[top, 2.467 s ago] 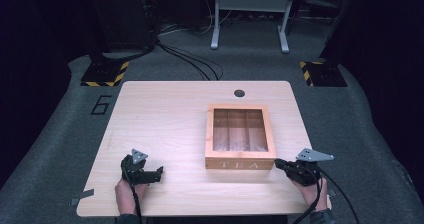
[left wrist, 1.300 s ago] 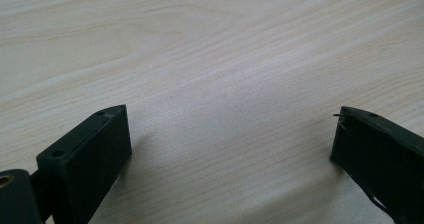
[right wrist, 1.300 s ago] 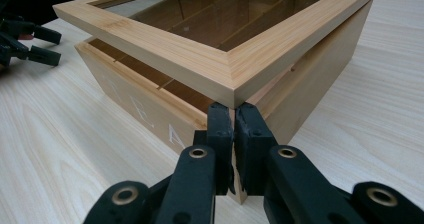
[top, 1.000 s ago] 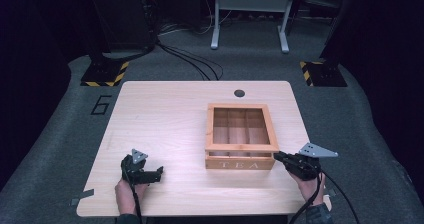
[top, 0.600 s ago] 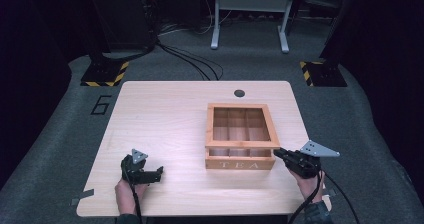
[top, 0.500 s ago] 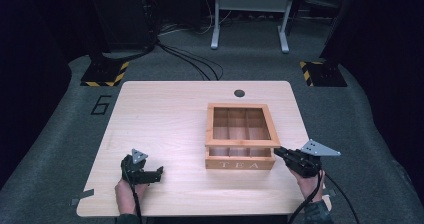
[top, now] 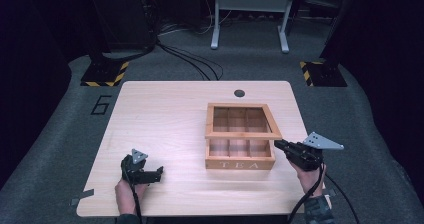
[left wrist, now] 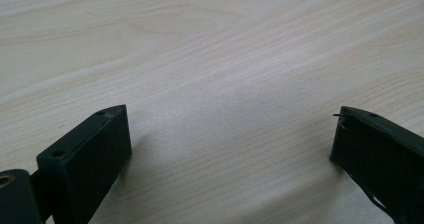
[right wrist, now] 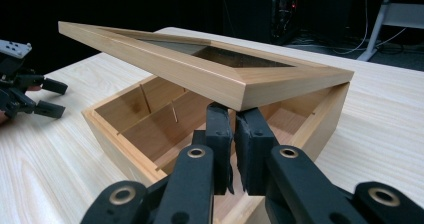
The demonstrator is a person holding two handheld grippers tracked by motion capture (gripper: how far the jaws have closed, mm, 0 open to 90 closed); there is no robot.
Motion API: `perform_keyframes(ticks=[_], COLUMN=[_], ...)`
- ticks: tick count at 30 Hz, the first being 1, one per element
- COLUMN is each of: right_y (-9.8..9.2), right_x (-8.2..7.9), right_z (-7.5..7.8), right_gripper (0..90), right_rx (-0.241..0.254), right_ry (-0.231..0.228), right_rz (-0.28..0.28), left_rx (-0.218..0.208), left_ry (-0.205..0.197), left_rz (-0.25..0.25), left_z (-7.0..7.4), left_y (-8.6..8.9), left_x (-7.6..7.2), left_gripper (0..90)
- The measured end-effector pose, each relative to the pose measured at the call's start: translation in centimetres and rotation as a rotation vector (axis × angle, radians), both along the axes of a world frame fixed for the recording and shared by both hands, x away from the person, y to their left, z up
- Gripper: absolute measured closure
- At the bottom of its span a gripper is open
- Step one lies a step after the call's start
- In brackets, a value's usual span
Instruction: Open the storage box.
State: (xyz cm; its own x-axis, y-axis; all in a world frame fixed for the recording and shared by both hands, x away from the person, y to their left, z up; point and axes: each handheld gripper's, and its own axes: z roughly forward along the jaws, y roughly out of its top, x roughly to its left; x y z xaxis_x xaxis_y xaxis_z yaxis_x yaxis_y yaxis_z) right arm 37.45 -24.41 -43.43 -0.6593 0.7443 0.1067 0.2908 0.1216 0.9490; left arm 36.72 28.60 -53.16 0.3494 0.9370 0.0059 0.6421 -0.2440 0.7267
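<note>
A wooden tea box (top: 239, 163) stands right of the table's middle, with dividers inside. Its glass-paned lid (top: 243, 134) is hinged at the back and tilted up at the front. My right gripper (top: 276, 144) is shut, with nothing between its jaws. In the right gripper view its tips (right wrist: 234, 111) sit under the corner of the lid (right wrist: 200, 74), above the box's wall (right wrist: 115, 139). My left gripper (top: 160, 173) rests near the table's front left, open. In the left gripper view its jaws (left wrist: 229, 116) stand wide over bare wood.
A round black grommet (top: 239, 92) sits near the table's far edge. The table (top: 160, 114) ends close behind both hands. On the floor beyond are hazard-striped bases (top: 105, 74), cables and a metal stand (top: 250, 14).
The right gripper moved in to the box's front right corner. The lid, flat at first, now stands tilted up at the front. The left gripper has not moved.
</note>
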Motion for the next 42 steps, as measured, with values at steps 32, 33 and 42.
perform_keyframes(ticks=[32, 33, 42], right_y=[0.2, 0.2, 0.3], right_x=[3.1, 3.2, 4.0], right_z=[5.3, 5.4, 6.4], right_gripper=[84.2, 84.2, 84.2], right_rx=[-0.02, -0.017, -0.016], right_ry=[-0.032, -0.029, -0.035], right_rz=[0.012, 0.008, 0.005], left_rx=[0.0, -0.001, -0.001], left_ry=[-0.001, -0.001, -0.001], left_rz=[0.001, 0.001, 0.0], left_z=[0.0, 0.0, 0.0], left_y=[0.0, 0.0, 0.0], left_x=[0.0, 0.0, 0.0], left_gripper=[2.4, 2.4, 2.4])
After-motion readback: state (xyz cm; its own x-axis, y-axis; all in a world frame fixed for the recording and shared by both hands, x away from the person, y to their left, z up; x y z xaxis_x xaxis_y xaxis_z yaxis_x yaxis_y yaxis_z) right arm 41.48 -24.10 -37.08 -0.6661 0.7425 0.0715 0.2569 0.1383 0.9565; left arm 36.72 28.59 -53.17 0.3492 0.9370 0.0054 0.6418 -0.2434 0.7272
